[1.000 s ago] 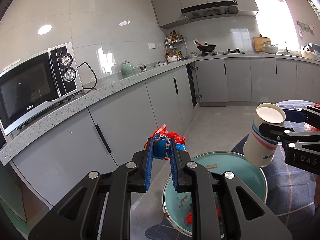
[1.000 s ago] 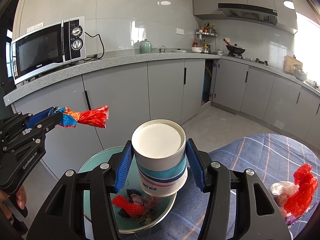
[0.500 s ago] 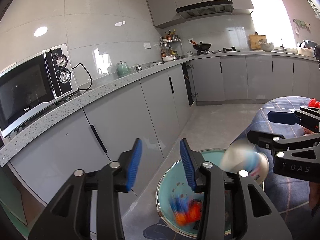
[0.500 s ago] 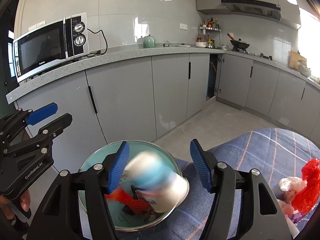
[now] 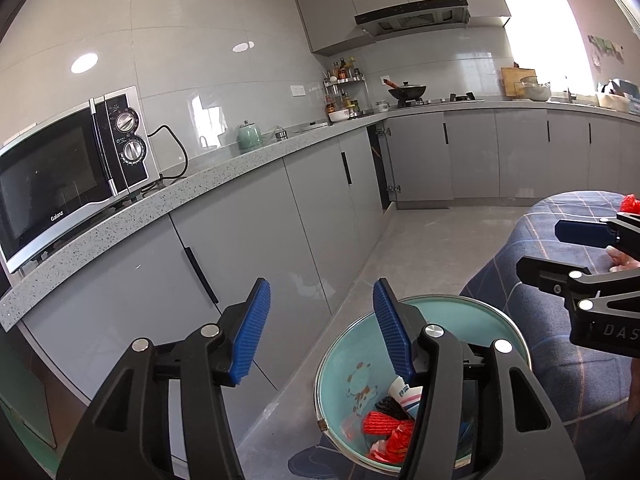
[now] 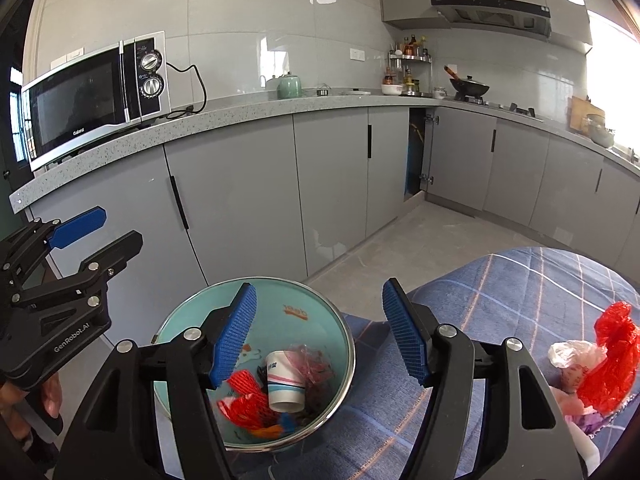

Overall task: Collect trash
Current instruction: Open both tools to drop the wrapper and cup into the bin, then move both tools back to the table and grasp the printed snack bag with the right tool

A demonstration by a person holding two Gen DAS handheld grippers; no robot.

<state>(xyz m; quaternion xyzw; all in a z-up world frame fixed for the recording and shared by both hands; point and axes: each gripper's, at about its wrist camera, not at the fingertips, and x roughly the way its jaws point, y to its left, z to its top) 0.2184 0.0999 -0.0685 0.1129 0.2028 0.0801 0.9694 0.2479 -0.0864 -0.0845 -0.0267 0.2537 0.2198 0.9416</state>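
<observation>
Both loads gone since a sec ago: red-blue wrapper out of left hand-held gripper (image 5: 320,328), paper cup (image 6: 285,380) out of right hand-held gripper (image 6: 318,336). Left jaws just been opening, now apart, nothing btwn. Right jaws opened a bit earlier, now wide, empty too. Cup lying tipped in teal bin (image 6: 180,320), mouth toward camera, white w/ blue and pink bands, on top of red mesh (image 6: 244,400) and dark scraps. Bin beside blue plaid surface (image 6: 500,292). More trash on surface at right: red bag (image 6: 608,364), white wad (image 6: 568,354).
</observation>
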